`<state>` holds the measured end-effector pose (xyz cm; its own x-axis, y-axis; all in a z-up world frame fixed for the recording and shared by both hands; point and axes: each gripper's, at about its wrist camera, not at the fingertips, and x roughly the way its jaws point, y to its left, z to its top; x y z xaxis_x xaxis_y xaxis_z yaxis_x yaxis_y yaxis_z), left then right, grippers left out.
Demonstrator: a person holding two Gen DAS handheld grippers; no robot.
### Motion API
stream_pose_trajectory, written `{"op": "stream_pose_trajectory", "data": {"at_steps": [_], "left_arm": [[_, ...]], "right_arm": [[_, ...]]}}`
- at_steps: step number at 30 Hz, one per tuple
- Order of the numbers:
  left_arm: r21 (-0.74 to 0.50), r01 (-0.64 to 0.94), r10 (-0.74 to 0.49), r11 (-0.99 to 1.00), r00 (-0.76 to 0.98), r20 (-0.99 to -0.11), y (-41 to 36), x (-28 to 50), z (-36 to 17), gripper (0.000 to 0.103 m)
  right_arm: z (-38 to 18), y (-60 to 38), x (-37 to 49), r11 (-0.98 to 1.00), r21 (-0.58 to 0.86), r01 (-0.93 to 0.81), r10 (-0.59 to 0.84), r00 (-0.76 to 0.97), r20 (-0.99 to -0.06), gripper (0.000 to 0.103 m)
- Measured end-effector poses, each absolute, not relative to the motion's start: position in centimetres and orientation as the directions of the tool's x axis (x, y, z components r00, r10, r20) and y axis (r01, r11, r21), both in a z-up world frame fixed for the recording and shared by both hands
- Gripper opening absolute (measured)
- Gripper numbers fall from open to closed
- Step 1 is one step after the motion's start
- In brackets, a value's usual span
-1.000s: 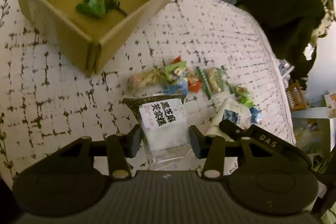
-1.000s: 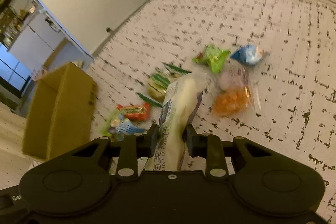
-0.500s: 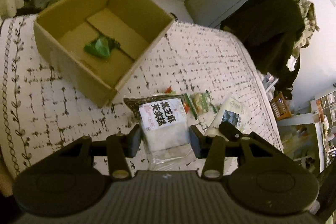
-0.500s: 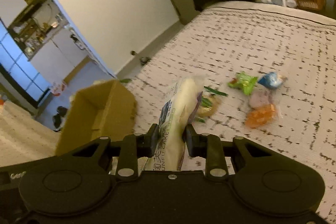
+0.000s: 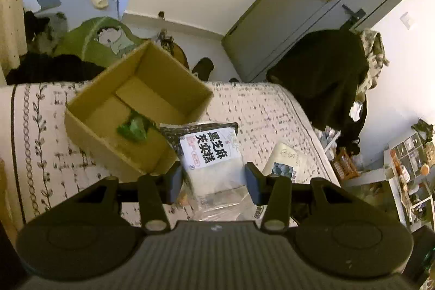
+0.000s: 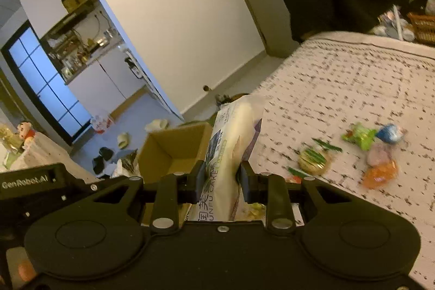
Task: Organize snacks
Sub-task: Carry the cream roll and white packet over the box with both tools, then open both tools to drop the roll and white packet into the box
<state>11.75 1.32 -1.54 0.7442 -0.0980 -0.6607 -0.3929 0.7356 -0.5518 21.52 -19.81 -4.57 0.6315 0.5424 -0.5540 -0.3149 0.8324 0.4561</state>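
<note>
In the left wrist view, a cardboard box (image 5: 141, 110) sits open on the patterned bed cover (image 5: 261, 110), near the foot end, with one green snack packet (image 5: 133, 128) lying on its bottom. Just right of the box, the left claw (image 5: 213, 178) holds a clear packet of black sesame cake (image 5: 210, 154) with a white label in bold black characters; its two dark pads sit against the packet's sides, and the packet's far end reaches toward the box's near right corner. To the right of that, a white cake packet (image 5: 285, 162) shows partly behind the left claw's right finger. In the right wrist view, the same box (image 6: 174, 151) stands left of centre, and the right claw (image 6: 219, 181) is closed narrowly on that pale cake packet (image 6: 233, 154), which stands on edge between the pads and rises above them. Further right, loose snacks lie on the bed (image 6: 353, 89): a round green-striped one (image 6: 312, 159), a bright green wrapper (image 6: 361, 136), a blue one (image 6: 390, 132) and an orange one (image 6: 380, 171), all blurred.
</note>
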Motion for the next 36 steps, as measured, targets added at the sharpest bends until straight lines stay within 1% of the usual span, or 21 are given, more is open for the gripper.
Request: {"op": "stream_pose_trajectory", "data": {"at_steps": [6,10,13,24,36], "left_arm": [[-0.545,-0.405,-0.072,0.734,0.751,-0.656,3.0,11.5,-1.4,0.047],[-0.542,-0.426,-0.055,0.725,0.748,-0.661,4.2,11.3,-1.8,0.047],[-0.535,-0.436,-0.042,0.724,0.746,-0.665,5.0,11.4,-2.0,0.047],[-0.524,-0.469,-0.003,0.711,0.743,-0.670,7.8,12.7,-3.1,0.047],[-0.512,-0.500,0.001,0.698,0.716,-0.698,9.8,14.6,-6.0,0.047]], "right_arm": [[-3.9,-18.7,21.8,0.812,0.482,-0.329,0.567,0.641,-0.517,0.027],[-4.5,-18.0,22.4,0.774,0.556,-0.304,0.598,0.639,-0.483,0.027],[-4.9,-16.8,22.7,0.759,0.569,-0.316,0.617,0.628,-0.475,0.027],[-5.7,-13.8,23.3,0.766,0.523,-0.374,0.634,0.576,-0.516,0.027],[-6.5,-12.3,24.0,0.770,0.505,-0.389,0.634,0.545,-0.548,0.027]]}}
